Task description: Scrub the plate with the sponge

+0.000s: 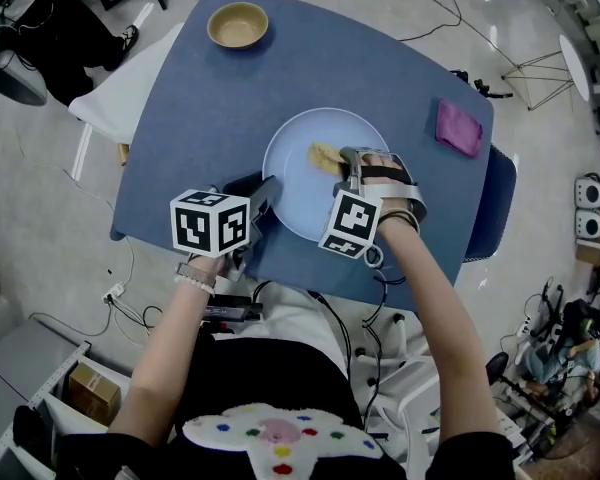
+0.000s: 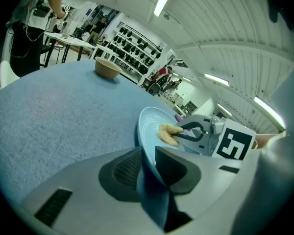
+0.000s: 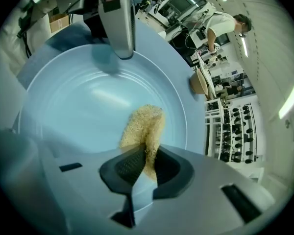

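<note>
On the plate (image 1: pixel 298 190), right gripper (image 1: pixel 346 160) pinches sponge (image 1: pixel 326 155); left gripper (image 1: pixel 267 192) clamps its rim

Head view looks steeply down; gripper views closely share the plate (image 1: pixel 295 183).

Mostly blues on my feed.
I see a pale blue plate (image 1: pixel 292 180) on a darker blue bench (image 1: pixel 200 118), a yellow-tan sponge (image 1: pixel 326 156), a tan bowl (image 1: pixel 238 25) and a magenta cloth (image 1: pixel 459 126); my left claw (image 2: pixel 148 163) and right claw (image 3: pixel 146 163) are grey, their cubes (image 1: pixel 211 221) patterned black on white.
</note>
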